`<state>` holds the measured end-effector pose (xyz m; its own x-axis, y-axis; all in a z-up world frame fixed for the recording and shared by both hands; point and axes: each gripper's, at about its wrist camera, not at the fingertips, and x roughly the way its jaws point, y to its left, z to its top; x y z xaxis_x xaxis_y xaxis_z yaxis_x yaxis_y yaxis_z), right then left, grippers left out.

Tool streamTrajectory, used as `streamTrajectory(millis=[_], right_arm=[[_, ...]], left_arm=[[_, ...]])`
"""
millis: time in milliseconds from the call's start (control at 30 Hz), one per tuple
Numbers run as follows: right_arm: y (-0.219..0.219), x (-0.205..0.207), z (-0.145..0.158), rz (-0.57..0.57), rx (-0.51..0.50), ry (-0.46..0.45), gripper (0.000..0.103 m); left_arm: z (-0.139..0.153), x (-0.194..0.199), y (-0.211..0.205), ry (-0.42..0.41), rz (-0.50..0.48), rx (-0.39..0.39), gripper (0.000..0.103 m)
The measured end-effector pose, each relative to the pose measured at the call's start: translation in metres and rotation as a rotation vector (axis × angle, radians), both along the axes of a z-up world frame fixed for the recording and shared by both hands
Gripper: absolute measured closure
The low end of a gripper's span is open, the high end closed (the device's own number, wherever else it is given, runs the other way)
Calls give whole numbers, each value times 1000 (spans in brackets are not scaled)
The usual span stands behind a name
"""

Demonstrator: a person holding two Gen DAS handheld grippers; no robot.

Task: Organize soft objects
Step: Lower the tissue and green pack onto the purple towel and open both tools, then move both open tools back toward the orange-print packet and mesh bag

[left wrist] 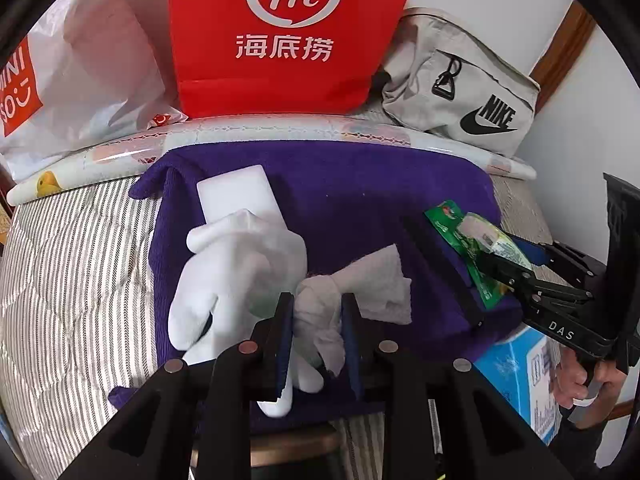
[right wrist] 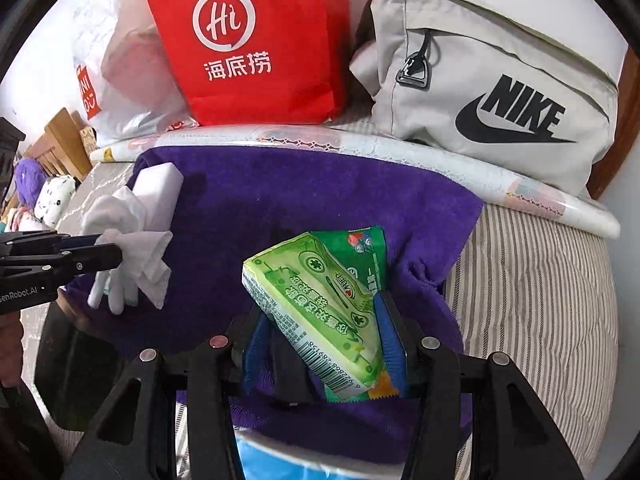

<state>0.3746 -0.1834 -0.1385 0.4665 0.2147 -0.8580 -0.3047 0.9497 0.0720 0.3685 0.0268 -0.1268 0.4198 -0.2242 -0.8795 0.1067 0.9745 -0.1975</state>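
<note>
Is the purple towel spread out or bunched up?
Spread out: the purple towel lies flat on the striped bedding, with the white gloves on it.

We see a crumpled white tissue (left wrist: 320,312) beside white gloves (left wrist: 236,276) and a white sponge block (left wrist: 236,192) on the purple towel (left wrist: 360,184); a green tissue pack (right wrist: 320,312) tilts above it.

Black gripper (left wrist: 316,320) frames, blue pads, round silver screws.

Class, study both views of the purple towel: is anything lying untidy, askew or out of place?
Yes. The white glove sprawls crumpled over the white sponge block instead of lying flat beside it. A crumpled tissue is pinched in the left gripper, and the green tissue pack sits tilted in the right gripper.
</note>
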Motion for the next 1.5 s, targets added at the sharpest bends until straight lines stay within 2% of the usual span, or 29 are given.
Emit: streamTrajectory(millis=[333, 533, 633, 767, 933, 1067, 1367, 1500], right_arm=[[11, 17, -7, 44, -57, 24, 52], [16, 19, -12, 72, -78, 36, 44], [16, 20, -13, 78, -61, 56, 40], [16, 16, -10, 86, -49, 63, 37], [13, 6, 0, 77, -48, 48, 37], [3, -1, 12, 39, 1, 36, 37], [-24, -48, 52, -30, 107, -41, 37], [-25, -80, 67, -29, 110, -80, 37]], left_arm=[[-6, 17, -9, 24, -27, 42, 80], [-12, 20, -7, 36, -26, 19, 79], [-11, 21, -5, 42, -30, 16, 73], [-9, 16, -7, 39, -39, 35, 51], [-3, 5, -5, 25, -34, 45, 49], [7, -7, 0, -2, -14, 52, 49], [46, -59, 10, -171, 37, 43, 49], [56, -87, 10, -167, 29, 12, 49]])
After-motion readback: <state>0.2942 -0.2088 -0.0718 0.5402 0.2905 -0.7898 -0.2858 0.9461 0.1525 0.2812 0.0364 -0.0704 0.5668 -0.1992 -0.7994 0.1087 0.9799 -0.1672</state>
